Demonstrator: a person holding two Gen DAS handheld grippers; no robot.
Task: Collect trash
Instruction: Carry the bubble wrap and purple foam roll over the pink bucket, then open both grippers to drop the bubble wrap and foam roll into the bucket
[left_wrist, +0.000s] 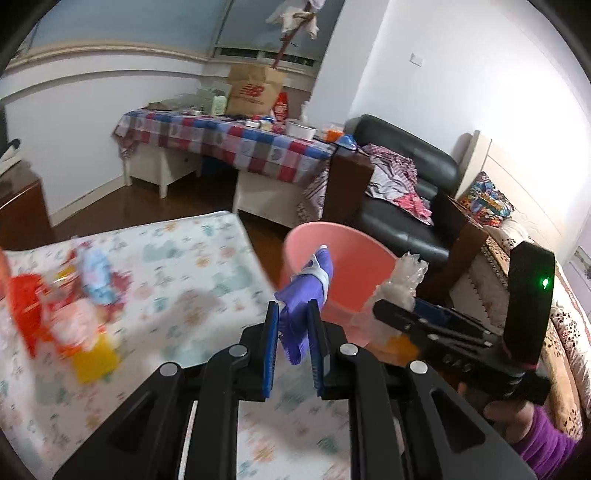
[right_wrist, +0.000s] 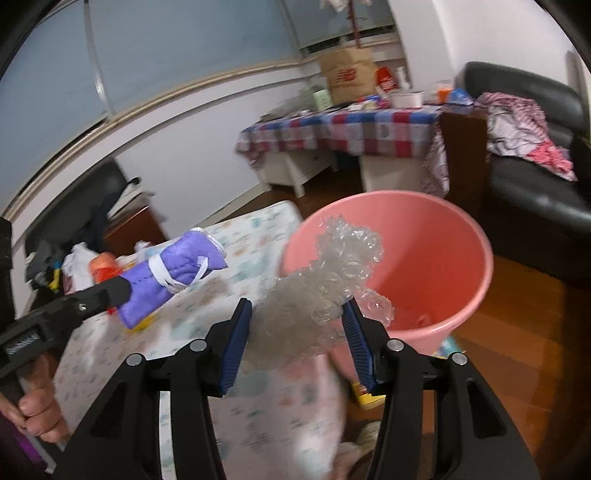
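Jaws tight on purple mask (left_wrist: 308, 291) and bubble wrap (right_wrist: 314, 295), pink bucket (right_wrist: 443, 258) just beyond.

Both views angled toward bucket (left_wrist: 334, 266)

My left claw (left_wrist: 293, 326) pinches a purple face mask (left_wrist: 306, 291), folded, with white straps. My right claw (right_wrist: 295, 332) squeezes a crumpled clear plastic wad (right_wrist: 314, 295). Both hang by the open pink bin (right_wrist: 443, 258).

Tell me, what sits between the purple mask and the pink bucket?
Nothing solid. In the right wrist view, only patterned mat shows between the purple mask and the pink bucket. The left gripper grips the mask.
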